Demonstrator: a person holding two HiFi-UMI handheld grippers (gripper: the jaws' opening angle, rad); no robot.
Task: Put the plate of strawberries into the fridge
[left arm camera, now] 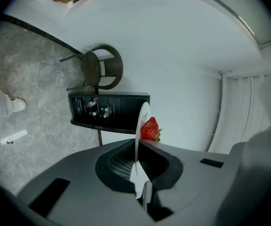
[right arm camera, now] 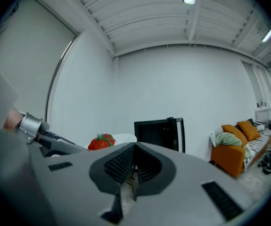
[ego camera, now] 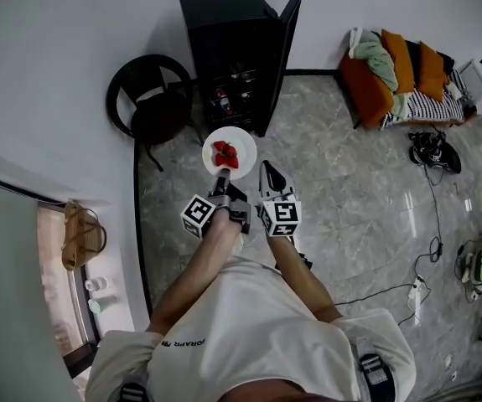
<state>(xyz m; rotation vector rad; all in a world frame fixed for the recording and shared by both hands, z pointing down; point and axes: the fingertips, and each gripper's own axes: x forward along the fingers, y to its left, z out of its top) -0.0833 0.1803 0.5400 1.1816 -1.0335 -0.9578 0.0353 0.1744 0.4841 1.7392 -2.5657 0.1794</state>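
Note:
A white plate (ego camera: pixel 239 141) with red strawberries (ego camera: pixel 226 153) hangs in the air in front of the small black fridge (ego camera: pixel 228 36), whose door (ego camera: pixel 288 44) stands open. My left gripper (ego camera: pixel 221 175) is shut on the plate's near rim. In the left gripper view the plate (left arm camera: pixel 143 121) shows edge-on between the jaws of the left gripper (left arm camera: pixel 140 147), with a strawberry (left arm camera: pixel 150 129) on it and the fridge (left arm camera: pixel 109 111) beyond. My right gripper (ego camera: pixel 268 171) is beside the plate, shut and holding nothing. The right gripper view shows the strawberries (right arm camera: pixel 101 142) to the left of the right gripper (right arm camera: pixel 134 149) and the fridge (right arm camera: pixel 158 132) ahead.
A black round chair (ego camera: pixel 152 99) stands left of the fridge against the wall. An orange sofa (ego camera: pixel 391 74) with cushions and cloths is at the far right. Cables, a power strip (ego camera: pixel 415 293) and gear lie on the marble floor to the right.

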